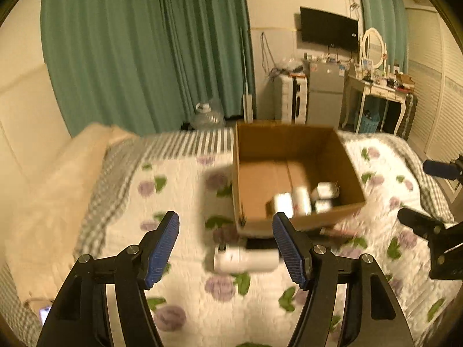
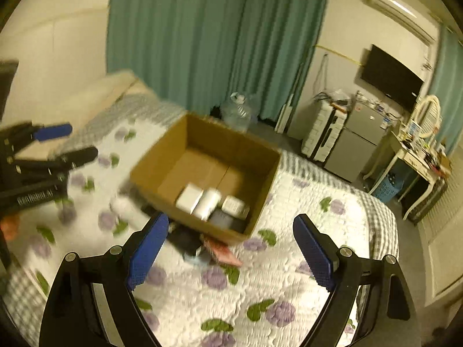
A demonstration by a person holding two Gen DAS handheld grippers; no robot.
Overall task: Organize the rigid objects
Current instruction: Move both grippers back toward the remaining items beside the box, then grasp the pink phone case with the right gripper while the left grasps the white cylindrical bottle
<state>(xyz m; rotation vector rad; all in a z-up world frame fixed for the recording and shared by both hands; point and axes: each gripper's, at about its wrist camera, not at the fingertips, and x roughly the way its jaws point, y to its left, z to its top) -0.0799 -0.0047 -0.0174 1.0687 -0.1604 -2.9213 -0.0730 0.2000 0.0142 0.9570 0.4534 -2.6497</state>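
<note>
The left tongs (image 1: 225,231) hang spread wide above the bed's flowered quilt (image 1: 179,295), holding nothing. Between their blue pads (image 1: 162,248), lower down on the quilt, lies a white cylindrical bottle (image 1: 246,258) on its side, blurred, just in front of the cardboard box (image 1: 289,138). A dark flat object (image 2: 185,241) and a reddish packet (image 2: 222,251) lie on the quilt against the box's near wall; what they are cannot be told. The open box stands on the bed, and in its near corner sit a white box (image 2: 189,198), a white cylinder (image 2: 208,204), a small pale carton (image 2: 235,206) and a dark item (image 2: 222,219), packed close together. The right tongs (image 2: 231,251) are likewise spread wide and empty, above the quilt just short of the box. Green curtains (image 1: 144,52) hang behind the bed.
</note>
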